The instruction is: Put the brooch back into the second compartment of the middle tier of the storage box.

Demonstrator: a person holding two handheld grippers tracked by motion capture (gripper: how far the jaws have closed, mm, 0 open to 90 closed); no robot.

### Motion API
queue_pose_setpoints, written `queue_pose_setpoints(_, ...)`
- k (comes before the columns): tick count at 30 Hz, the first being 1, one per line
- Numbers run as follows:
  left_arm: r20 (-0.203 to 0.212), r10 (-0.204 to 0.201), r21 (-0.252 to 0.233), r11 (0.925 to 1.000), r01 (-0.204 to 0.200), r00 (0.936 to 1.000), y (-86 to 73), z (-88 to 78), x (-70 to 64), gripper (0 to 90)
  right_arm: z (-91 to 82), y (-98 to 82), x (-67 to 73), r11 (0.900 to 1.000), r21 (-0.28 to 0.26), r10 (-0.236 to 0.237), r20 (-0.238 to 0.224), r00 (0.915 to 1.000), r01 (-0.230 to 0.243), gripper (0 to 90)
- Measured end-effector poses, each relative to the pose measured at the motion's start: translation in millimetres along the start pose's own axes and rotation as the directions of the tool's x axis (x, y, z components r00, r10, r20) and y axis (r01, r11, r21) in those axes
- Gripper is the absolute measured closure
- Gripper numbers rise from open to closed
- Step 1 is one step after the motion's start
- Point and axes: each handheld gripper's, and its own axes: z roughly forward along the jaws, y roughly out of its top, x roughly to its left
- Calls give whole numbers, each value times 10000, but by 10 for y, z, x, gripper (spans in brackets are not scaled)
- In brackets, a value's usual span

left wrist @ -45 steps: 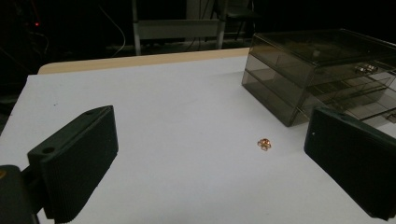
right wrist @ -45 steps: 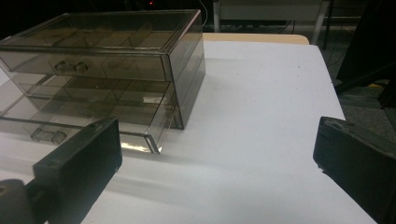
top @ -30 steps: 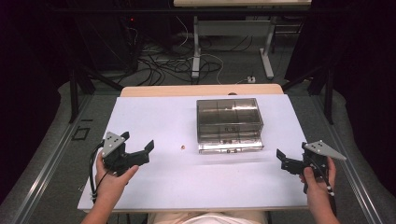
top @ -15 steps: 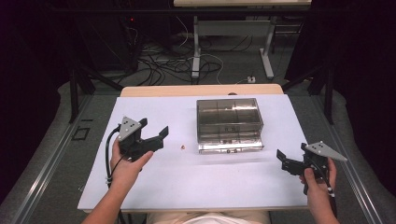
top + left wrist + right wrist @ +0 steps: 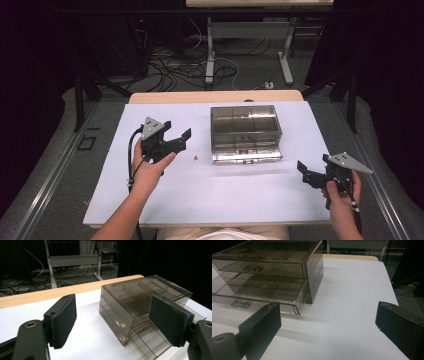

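Observation:
A smoky see-through drawer box (image 5: 245,130) stands in the middle of the white table (image 5: 210,195). Its lowest drawer (image 5: 246,158) is pulled partway out toward me. A tiny brownish object (image 5: 196,157) lies on the table just left of that drawer. My left gripper (image 5: 178,131) hovers left of the box, pointing at it. It is open, its jaws have just been closing, and nothing is between them. In the left gripper view the left gripper (image 5: 115,315) frames the box (image 5: 140,297). My right gripper (image 5: 312,166) rests open near the front right. The right gripper (image 5: 329,325) faces the open drawer (image 5: 262,296).
A wooden strip (image 5: 215,96) runs along the table's far edge. Beyond it are desk legs (image 5: 210,47) and loose cables (image 5: 175,70) on the floor. Dark curtains close both sides. Bare white tabletop lies between the two grippers at the front.
My left hand has moved right and away from me, toward the drawer box, and its jaws stand narrower than before. The right hand and gripper have stayed in place.

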Motion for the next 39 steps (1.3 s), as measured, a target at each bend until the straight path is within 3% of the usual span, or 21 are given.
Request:
queue_pose_setpoints(12, -253, 147, 639, 9979, -131, 9996, -59, 271, 29, 265, 4, -2, 9, 9999, 146, 82, -43, 10000, -81, 71)
queue_pose_setpoints(17, -267, -58, 969, 9953, 84, 9996, -98, 358, 35, 279, 14, -6, 5, 10000, 87, 18, -72, 10000, -17, 72)
queue_pose_setpoints(29, -446, -454, 1928, 9798, 532, 9980, -196, 526, 75, 326, 18, -11, -1, 9997, 237, 110, -99, 9999, -107, 81)
queue_pose_setpoints(33, -598, -311, 2222, 9740, 437, 9977, -210, 561, 99, 330, 23, -13, 9, 9996, 216, 188, -104, 9998, -186, 81)
queue_pose_setpoints(39, -617, -480, 2798, 9580, 634, 9969, -236, 611, 125, 340, 39, -18, -1, 9999, 122, 41, -142, 9999, -40, 89)
